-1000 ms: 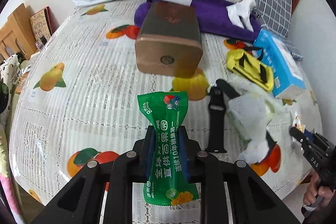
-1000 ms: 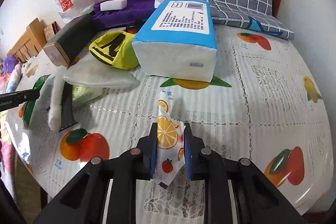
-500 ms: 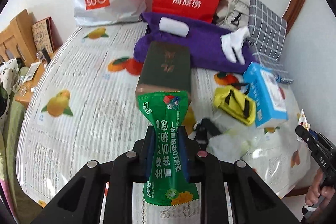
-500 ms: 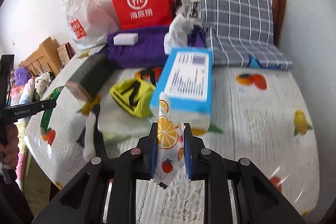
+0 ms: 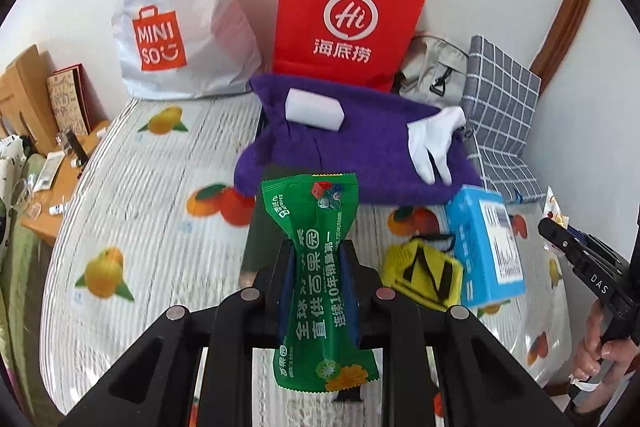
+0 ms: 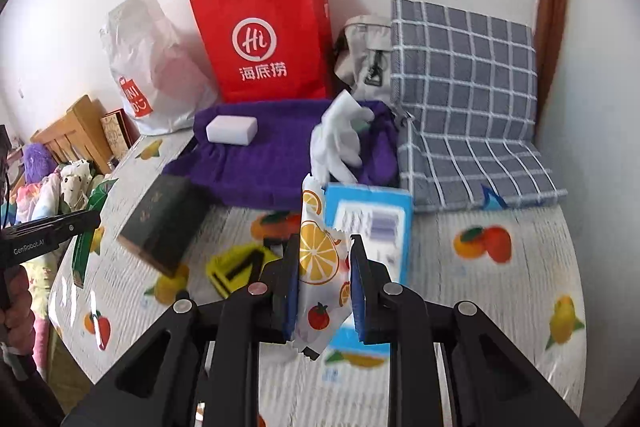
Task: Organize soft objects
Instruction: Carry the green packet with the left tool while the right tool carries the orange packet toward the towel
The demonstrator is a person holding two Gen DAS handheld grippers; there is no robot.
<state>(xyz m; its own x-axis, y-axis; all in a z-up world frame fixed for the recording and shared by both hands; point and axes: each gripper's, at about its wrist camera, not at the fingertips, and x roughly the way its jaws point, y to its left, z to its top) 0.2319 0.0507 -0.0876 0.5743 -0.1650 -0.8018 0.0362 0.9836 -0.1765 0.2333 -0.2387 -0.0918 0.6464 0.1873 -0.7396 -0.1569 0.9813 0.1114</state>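
We see the table (image 5: 132, 187) w/ its fruit-print cover, a red paper bag (image 5: 348, 23) and white shopping bag (image 5: 180, 27) at the back wall, a purple towel (image 5: 360, 151) in front of them w/ a white glove (image 5: 436, 143) on it. Nearer: blue tissue pack (image 5: 486, 243), dark box (image 6: 164, 223), yellow pouch (image 5: 420, 273). Our left gripper (image 5: 316, 263) is clamped on a green wipes packet (image 5: 320, 283), held above the table; right gripper (image 6: 325, 267) pinches an orange-print sachet (image 6: 318, 267), also off the table.
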